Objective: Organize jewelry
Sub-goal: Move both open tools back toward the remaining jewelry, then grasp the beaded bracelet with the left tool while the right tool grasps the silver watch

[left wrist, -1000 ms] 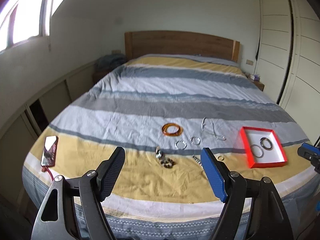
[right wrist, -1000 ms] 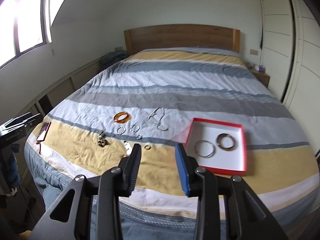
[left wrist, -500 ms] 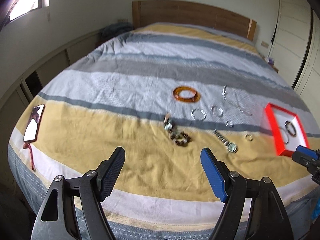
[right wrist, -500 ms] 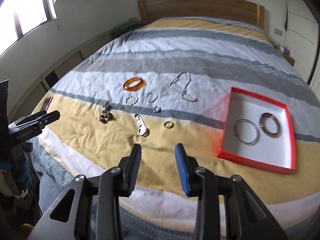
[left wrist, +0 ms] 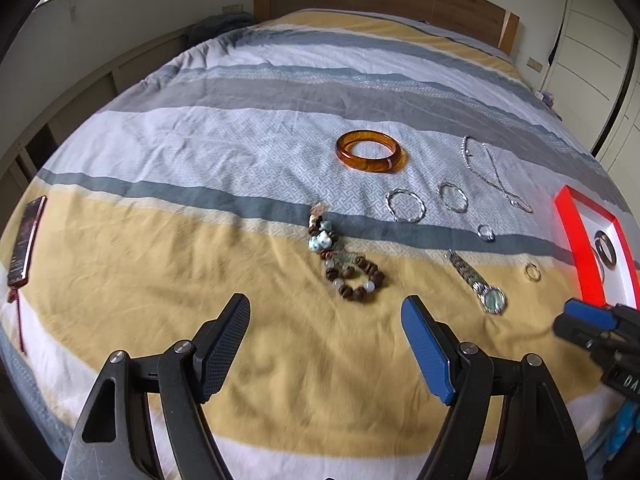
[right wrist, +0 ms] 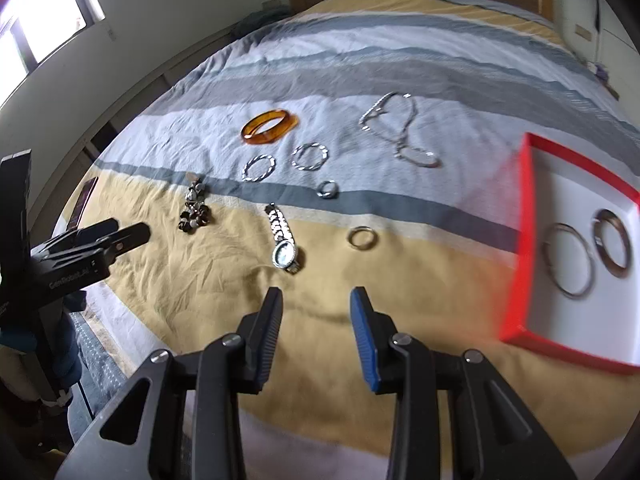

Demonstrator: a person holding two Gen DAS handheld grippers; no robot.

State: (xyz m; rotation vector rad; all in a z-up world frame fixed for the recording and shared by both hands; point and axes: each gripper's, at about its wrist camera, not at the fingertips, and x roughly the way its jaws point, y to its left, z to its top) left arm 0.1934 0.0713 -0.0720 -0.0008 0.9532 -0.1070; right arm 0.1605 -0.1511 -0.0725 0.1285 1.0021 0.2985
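Here both grippers hover empty over the bed's (left wrist: 240, 128) near edge: left gripper (left wrist: 326, 320) spread wide, right gripper (right wrist: 316, 312) parted narrowly. Loose jewelry lies mid-bed; the watch (right wrist: 283, 240) lies ahead of the right gripper, the red box (right wrist: 520, 264) by the right edge.

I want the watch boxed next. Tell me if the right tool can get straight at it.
Probably yes. The right tool hangs open and empty just short of the watch, with only bare bedspread between them.

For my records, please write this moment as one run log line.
phase: approach | left gripper: open, empty | right gripper: open, empty | red box: two bangles inside | watch: on bed
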